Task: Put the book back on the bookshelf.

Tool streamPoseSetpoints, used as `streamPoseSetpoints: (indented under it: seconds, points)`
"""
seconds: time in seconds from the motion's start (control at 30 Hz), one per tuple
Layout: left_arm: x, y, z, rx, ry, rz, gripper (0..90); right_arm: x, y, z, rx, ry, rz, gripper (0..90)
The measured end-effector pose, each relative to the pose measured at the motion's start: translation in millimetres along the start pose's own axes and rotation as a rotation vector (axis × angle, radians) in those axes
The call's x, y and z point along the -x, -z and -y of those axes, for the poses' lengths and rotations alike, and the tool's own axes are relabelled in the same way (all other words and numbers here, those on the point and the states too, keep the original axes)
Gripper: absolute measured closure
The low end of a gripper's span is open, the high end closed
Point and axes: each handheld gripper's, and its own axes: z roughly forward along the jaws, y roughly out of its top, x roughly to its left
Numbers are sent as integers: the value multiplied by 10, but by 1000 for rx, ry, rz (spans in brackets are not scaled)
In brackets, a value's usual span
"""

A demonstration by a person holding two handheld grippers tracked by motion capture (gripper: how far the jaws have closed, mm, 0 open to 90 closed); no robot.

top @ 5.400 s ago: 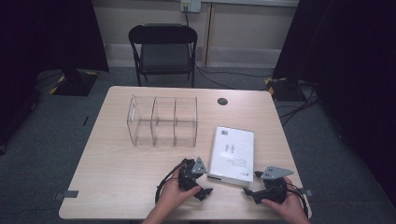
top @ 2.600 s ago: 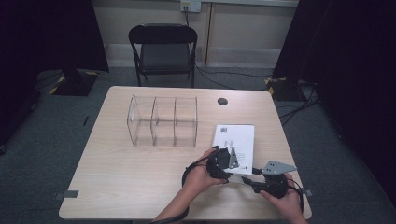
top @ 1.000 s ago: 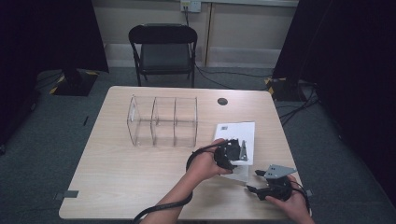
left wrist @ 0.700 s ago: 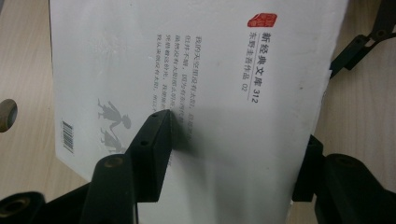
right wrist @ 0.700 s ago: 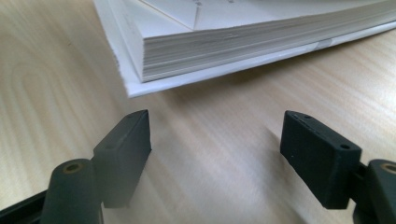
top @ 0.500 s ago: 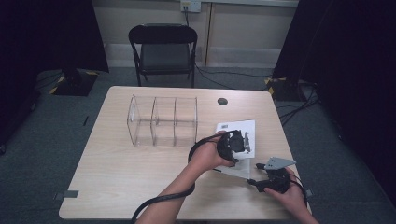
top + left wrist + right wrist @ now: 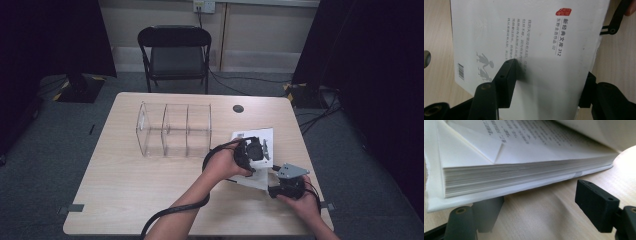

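Note:
A white paperback book (image 7: 252, 135) lies right of the table's middle, its near part raised off the wood. My left gripper (image 7: 252, 150) is shut on it. In the left gripper view one jaw presses on the printed cover (image 7: 536, 45) and the other sits behind the cover's edge, so my left gripper (image 7: 549, 71) clamps the book. My right gripper (image 7: 274, 176) is at the book's near corner, and its jaws have just been opening. In the right gripper view my right gripper (image 7: 536, 202) stands open. One jaw is under the overhanging page block (image 7: 511, 172), the other is free above the table.
A clear three-compartment organizer (image 7: 175, 130) stands left of the book. A black round grommet (image 7: 238, 108) sits near the far edge of the wooden table (image 7: 125, 200). A black folding chair (image 7: 175, 50) stands beyond the table. Cables trail from both grippers.
The left gripper came across from the book's left side, closed on the book and tipped it up. The right gripper has edged in toward the book's near corner.

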Motion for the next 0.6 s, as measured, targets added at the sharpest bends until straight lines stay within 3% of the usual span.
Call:
streamPoseSetpoints:
  seconds: [0.1, 0.17, 0.4, 0.43, 0.53, 0.57, 0.6]
  points:
    - [3, -1, -10, -1, 2, -3, 451, 4, 9, 2, 27, 13, 5, 236]
    - [2, 4, -19, -3, 15, 0, 452, -3, 26, -10, 45, 50, 15, 260]
    - [-35, 48, -46, -9, 16, -1, 463, -50, 116, -134, 84, 267, 66, 289]
    - [-35, 48, -46, -9, 16, -1, 464, -50, 116, -134, 84, 267, 66, 289]
    - [-35, 57, -47, -23, 9, 2, 464, -78, 126, -221, 83, 383, 69, 309]
    - [-35, 57, -47, -23, 9, 2, 465, -78, 126, -221, 83, 383, 69, 309]
    - [-39, 68, -36, -21, 21, 4, 466, -119, 138, -270, 72, 487, 70, 379]
